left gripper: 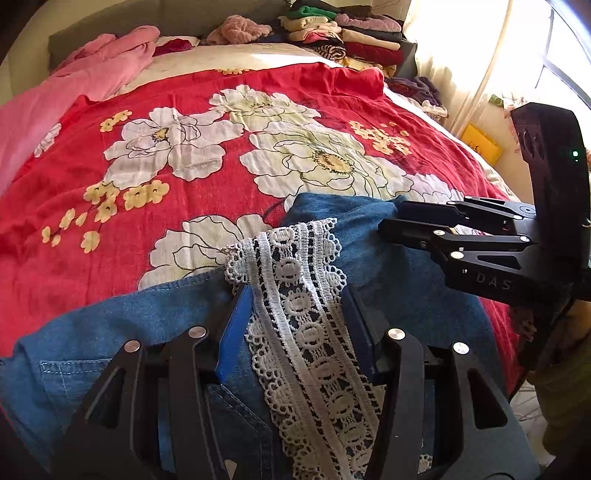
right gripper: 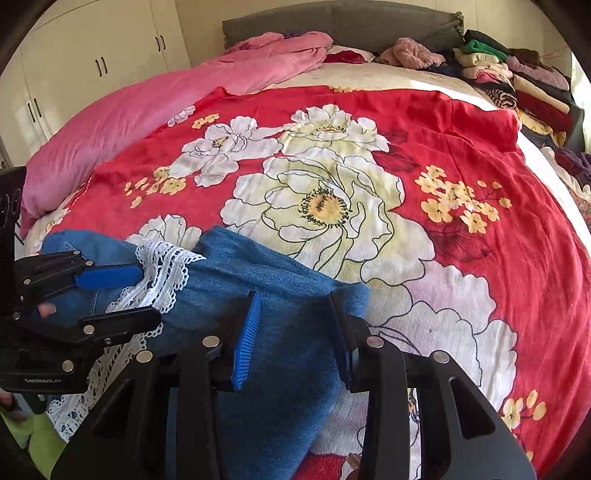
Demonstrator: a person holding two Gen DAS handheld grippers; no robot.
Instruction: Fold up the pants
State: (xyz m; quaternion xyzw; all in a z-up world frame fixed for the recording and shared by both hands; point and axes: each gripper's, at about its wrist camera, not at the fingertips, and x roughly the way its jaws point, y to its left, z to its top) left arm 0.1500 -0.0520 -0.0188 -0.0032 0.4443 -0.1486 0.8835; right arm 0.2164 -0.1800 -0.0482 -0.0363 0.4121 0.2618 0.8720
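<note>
The pants point(left gripper: 129, 332) lay bunched at the near edge of the bed point(right gripper: 461, 295), right under both grippers. The left gripper point(left gripper: 291, 306) pinched the denim where a strip of white lace point(left gripper: 310, 332) ran between its 2 pads point(left gripper: 236, 328) — fabric filled the gap. Just to its right, the right gripper point(right gripper: 295, 321) was clamped on a plain blue fold. Beyond both grippers — well apart — sat a stack of folded clothes point(left gripper: 343, 33).
</note>
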